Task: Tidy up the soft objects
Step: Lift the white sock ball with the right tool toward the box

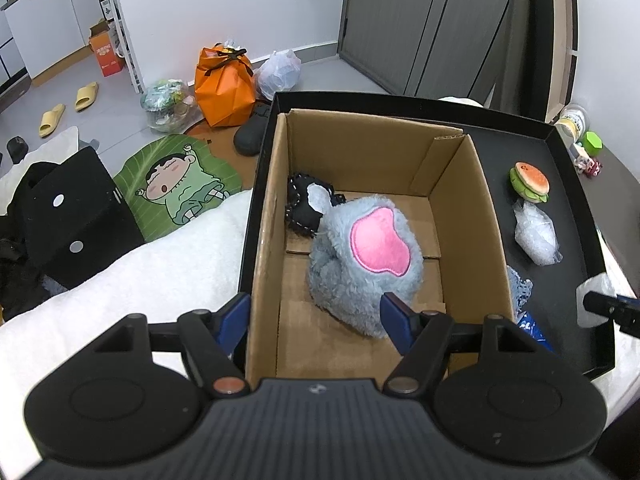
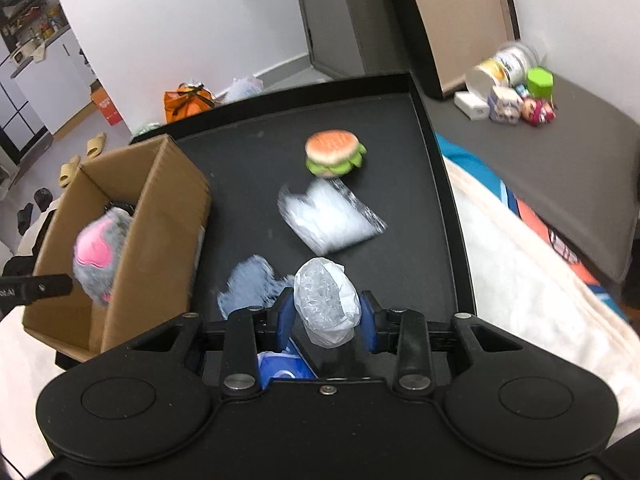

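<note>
On the far left a white blanket [image 1: 120,280] lies on the bed beside the black tray [image 1: 576,208], and a cardboard box [image 1: 472,208] stands in the left part of that tray; the left gripper [image 1: 316,312] hovers over the near end of the box with its blue-padded fingers spread wide, released and holding nothing, one finger outside the box's left wall and the other over the grey plush toy [image 1: 360,264]; that toy, with its pink patch facing up, sits inside the box, touching a small black stitched item [image 1: 304,208] in the far left corner; to the right of the box, on the bare tray floor, a fuzzy blue-grey piece [image 2: 248,288] lies just beside the box wall, with a blue package [image 2: 280,368] partly hidden under the right gripper; further right the right gripper [image 2: 326,316] is clenched on a crumpled clear plastic bag [image 2: 326,300], its two blue pads pressed against the bag's sides, the bag standing up between them above the tray; beyond it a flat clear plastic packet [image 2: 332,220] lies on the tray, blurred in the right wrist view, and just past that a plush hamburger [image 2: 334,152] rests near the tray's far side; well apart on the right, outside the tray, a cluster of small jars and toys [image 2: 516,88] sits on a dark surface
</note>
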Motion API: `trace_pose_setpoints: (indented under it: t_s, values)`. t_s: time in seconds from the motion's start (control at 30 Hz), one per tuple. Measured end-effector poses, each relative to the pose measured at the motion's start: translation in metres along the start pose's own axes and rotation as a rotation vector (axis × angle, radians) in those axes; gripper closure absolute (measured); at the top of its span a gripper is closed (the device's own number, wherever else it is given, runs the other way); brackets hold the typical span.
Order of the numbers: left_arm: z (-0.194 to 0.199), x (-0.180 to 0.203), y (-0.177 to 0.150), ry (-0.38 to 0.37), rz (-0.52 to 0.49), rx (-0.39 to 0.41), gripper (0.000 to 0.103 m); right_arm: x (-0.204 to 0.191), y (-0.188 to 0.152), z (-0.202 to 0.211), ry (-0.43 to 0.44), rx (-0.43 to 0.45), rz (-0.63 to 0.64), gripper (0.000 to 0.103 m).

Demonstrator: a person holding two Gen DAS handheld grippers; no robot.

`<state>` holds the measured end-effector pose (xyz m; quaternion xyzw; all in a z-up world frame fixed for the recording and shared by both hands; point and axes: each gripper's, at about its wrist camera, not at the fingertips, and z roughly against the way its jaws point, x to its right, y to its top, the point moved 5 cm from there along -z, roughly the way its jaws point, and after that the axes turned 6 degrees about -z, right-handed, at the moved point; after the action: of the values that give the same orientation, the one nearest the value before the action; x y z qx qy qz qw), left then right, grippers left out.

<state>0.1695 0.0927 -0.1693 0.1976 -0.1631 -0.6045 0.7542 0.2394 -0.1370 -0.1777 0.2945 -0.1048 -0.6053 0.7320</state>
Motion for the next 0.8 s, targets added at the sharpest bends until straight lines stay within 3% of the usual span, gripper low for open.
trace_pose_setpoints:
  t_s: [0.13,0.37,0.8]
  values:
    - [0.003,-0.003,0.0,-0.007,0.01,0.009,0.033,-0.012,0.008,0.008,-0.035,0.046,0.049,0.069]
    - [0.004,-0.014,-0.001,-0.009,0.048,0.022,0.033,-0.034,0.021,0.015,-0.02,0.085,0.076,0.069]
    - [0.006,-0.03,-0.007,0.0,0.097,0.046,0.039,-0.081,0.04,0.017,0.056,0.131,0.121,0.069]
